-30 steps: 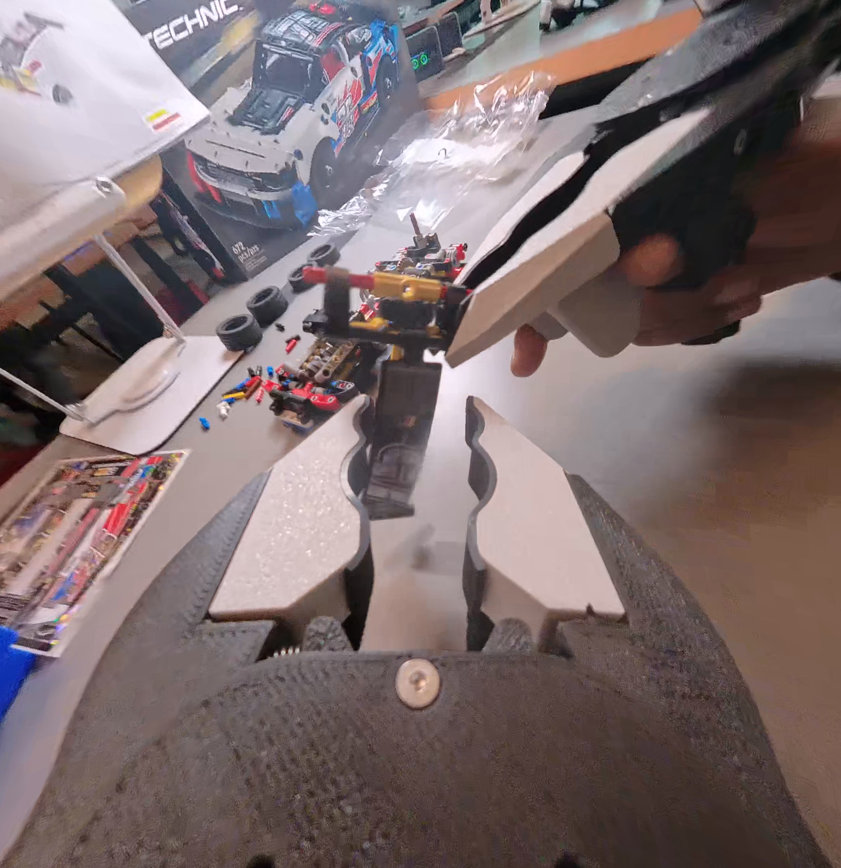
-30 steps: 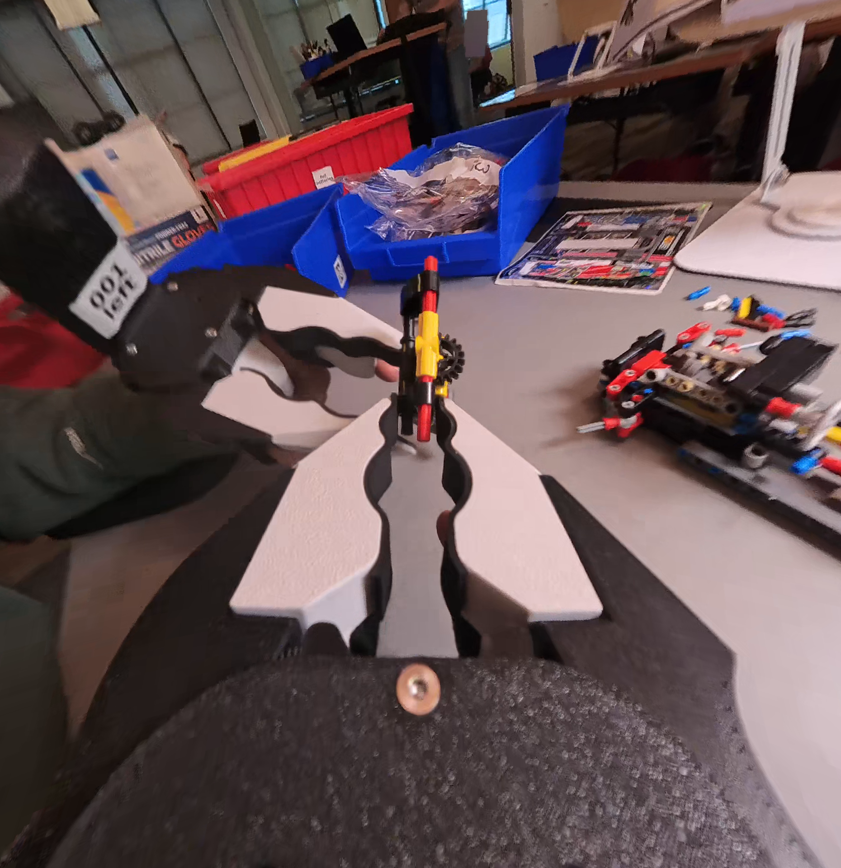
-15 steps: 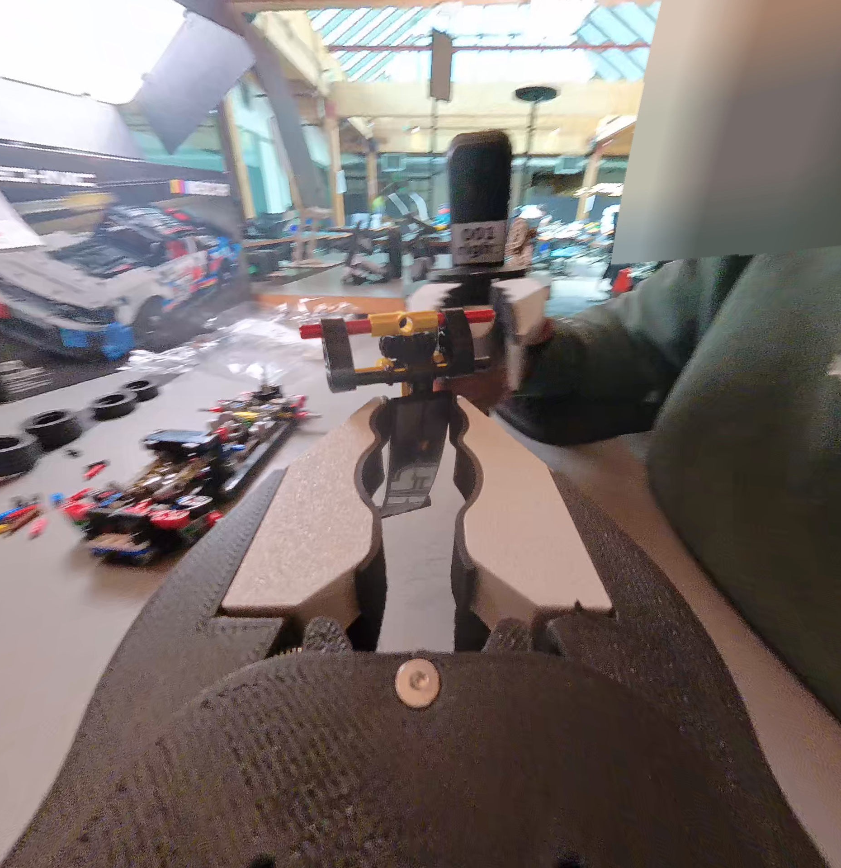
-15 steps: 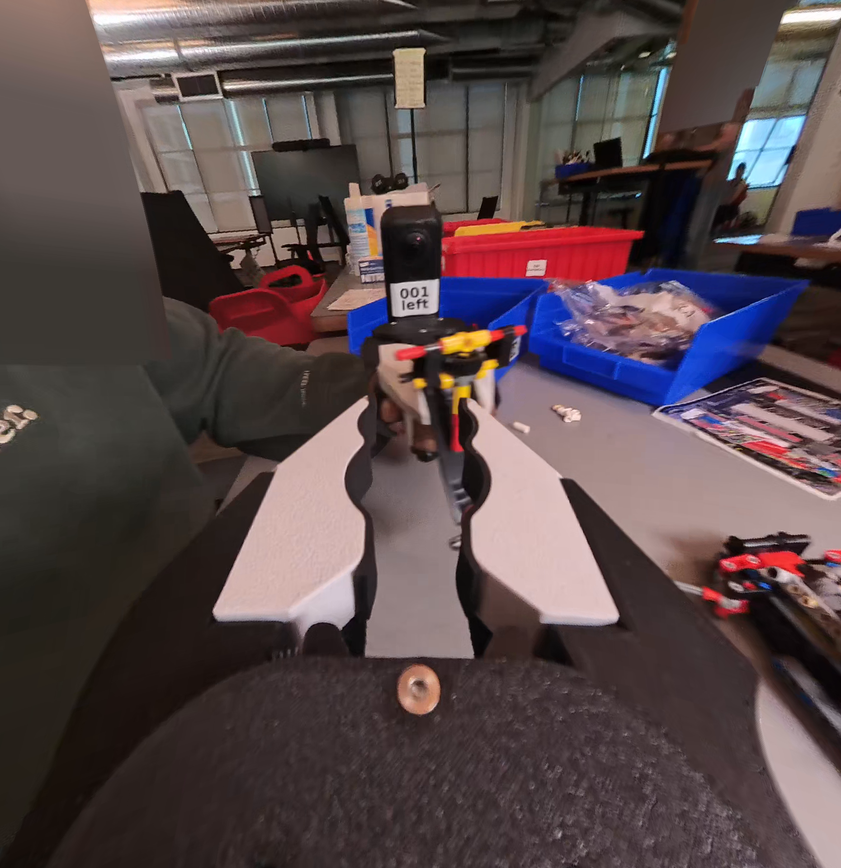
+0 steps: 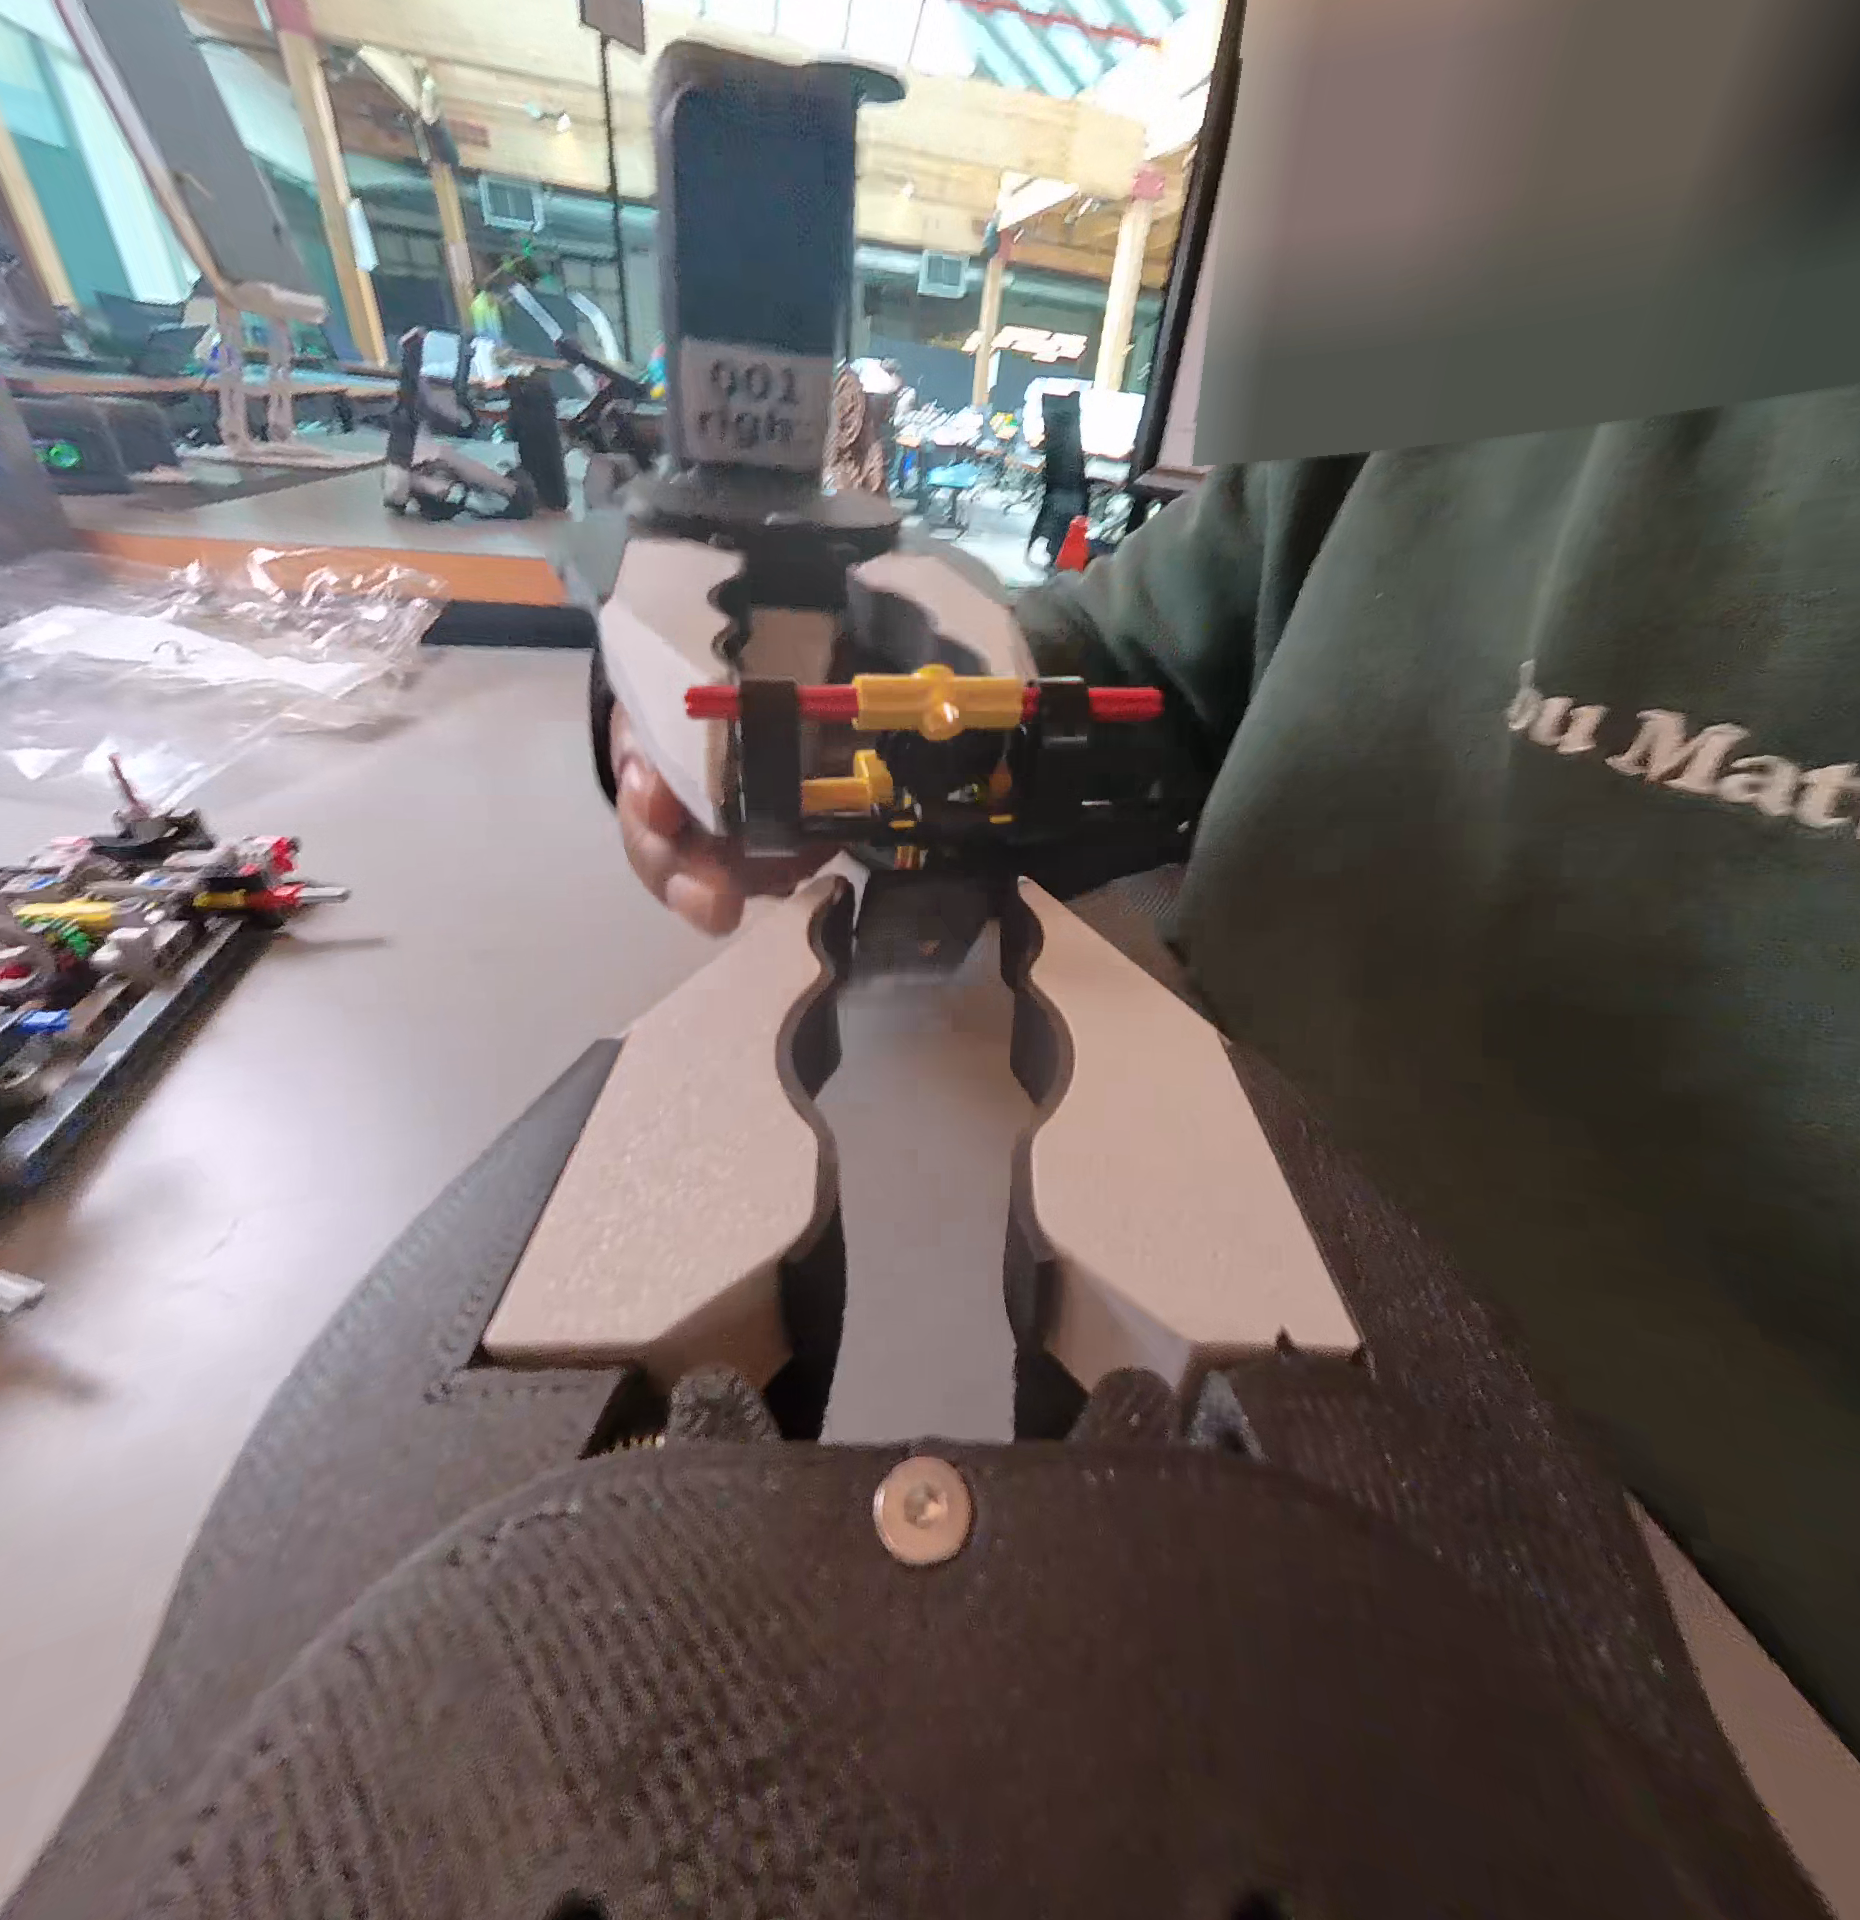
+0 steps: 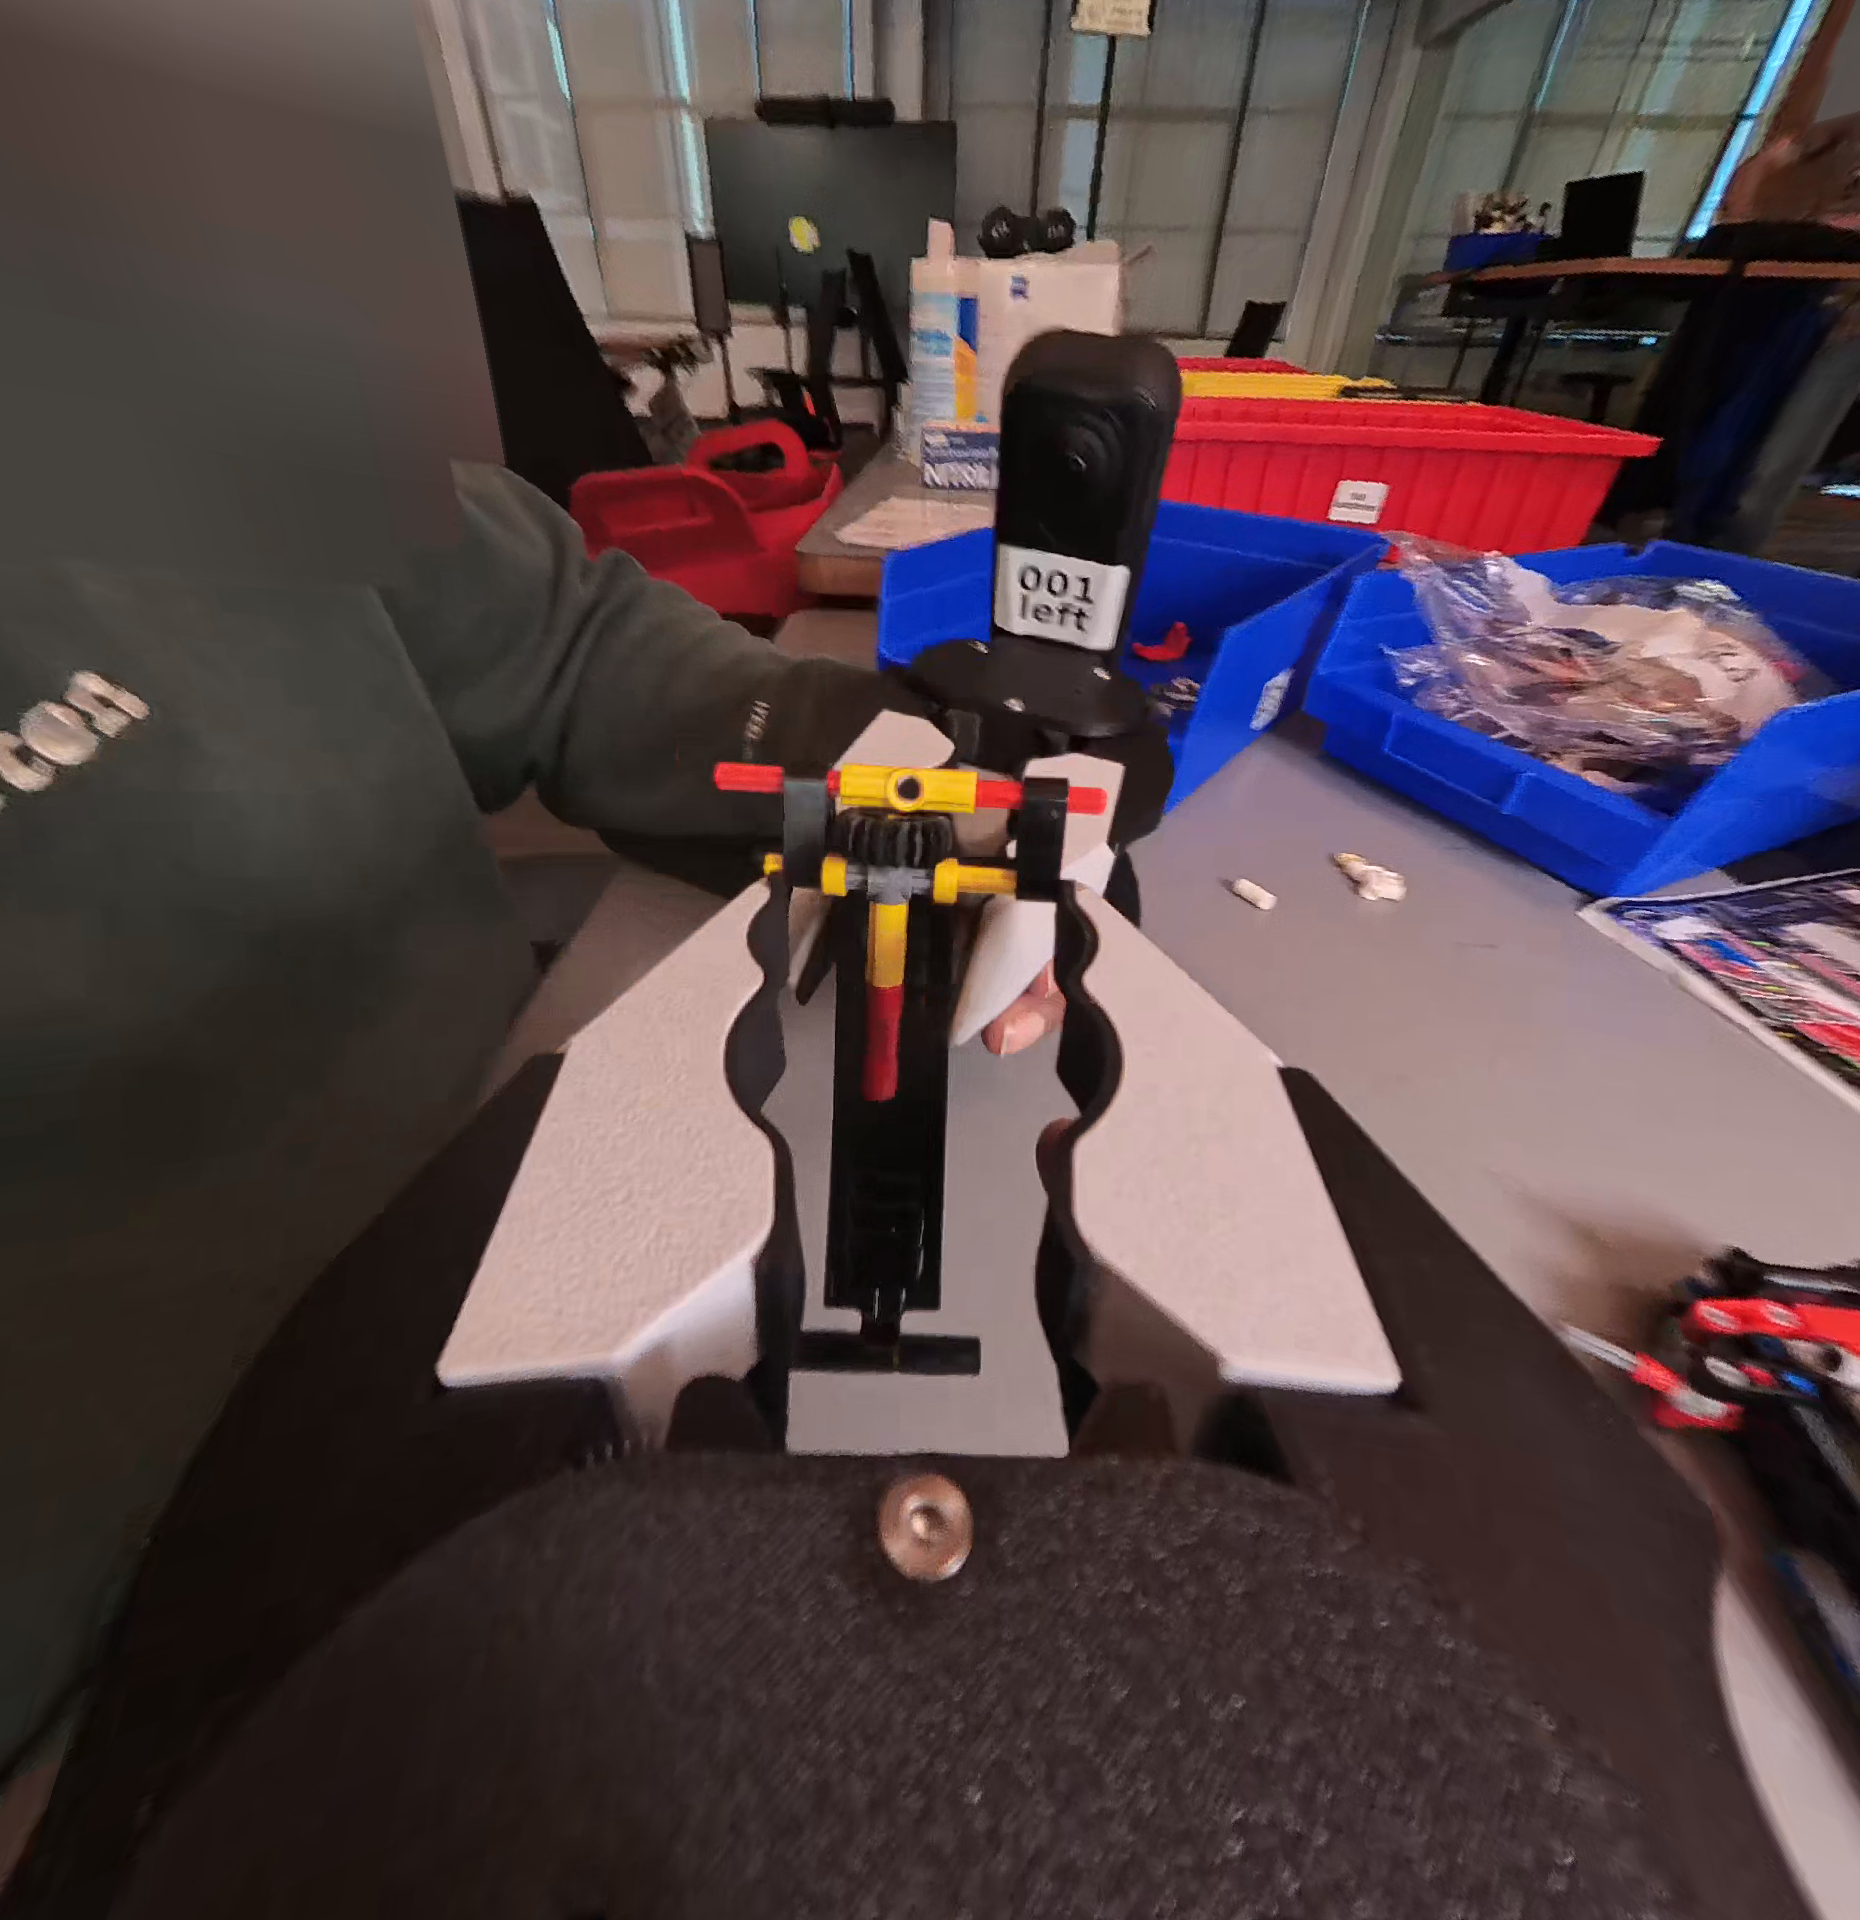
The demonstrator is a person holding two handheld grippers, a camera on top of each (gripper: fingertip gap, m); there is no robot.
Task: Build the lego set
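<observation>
Fingers (image 5: 697, 1122) of the left gripper (image 5: 926, 920) stand narrow, their tips pinched on the black underside of the gear subassembly (image 5: 926, 748), which is held in the air between the two grippers, in front of the person's green sweatshirt (image 5: 1528, 935) and clear of the grey table (image 5: 438, 987). The right gripper (image 6: 921, 914) faces it head-on. Its fingers (image 6: 635, 1195) are partly spread, and the subassembly's long black beam (image 6: 884, 1195) runs back between them with a gap on each side. Whether their tips press on the black uprights of the crosshead I cannot tell.

This opposed hold looks deliberate: one gripper steadies the piece while the other lines up along the beam, and the red axle (image 5: 718, 703), yellow connector (image 5: 931, 704) and black gear (image 6: 890, 836) stay exposed and level for checking or a regrip.

Farther out, the partly built chassis (image 5: 105, 935) lies on the table to the left gripper's left, probably where this piece goes. Beyond it are empty clear bags (image 5: 178, 665); on the other side, blue bins (image 6: 1528, 790) hold unopened bags, with a printed sheet (image 6: 1788, 966) beside them
</observation>
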